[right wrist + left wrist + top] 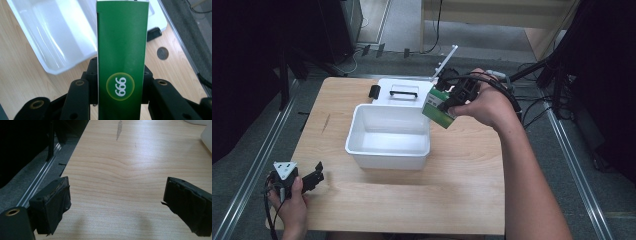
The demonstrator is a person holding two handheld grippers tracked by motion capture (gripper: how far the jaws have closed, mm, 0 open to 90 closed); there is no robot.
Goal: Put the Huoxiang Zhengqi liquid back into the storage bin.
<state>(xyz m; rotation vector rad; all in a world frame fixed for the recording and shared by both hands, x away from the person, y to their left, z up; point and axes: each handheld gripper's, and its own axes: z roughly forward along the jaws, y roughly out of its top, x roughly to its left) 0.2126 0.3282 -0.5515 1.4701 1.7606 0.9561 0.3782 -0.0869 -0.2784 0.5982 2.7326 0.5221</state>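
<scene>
While the white bin (388, 135) sits empty, right gripper (447, 102) clamping green box (437, 107) above rim

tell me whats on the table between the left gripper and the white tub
Nothing: in the high view, bare wood separates the left gripper from the white tub. The left gripper view shows the same bare table ahead of its open jaws, with the tub's edge at far right.
</scene>
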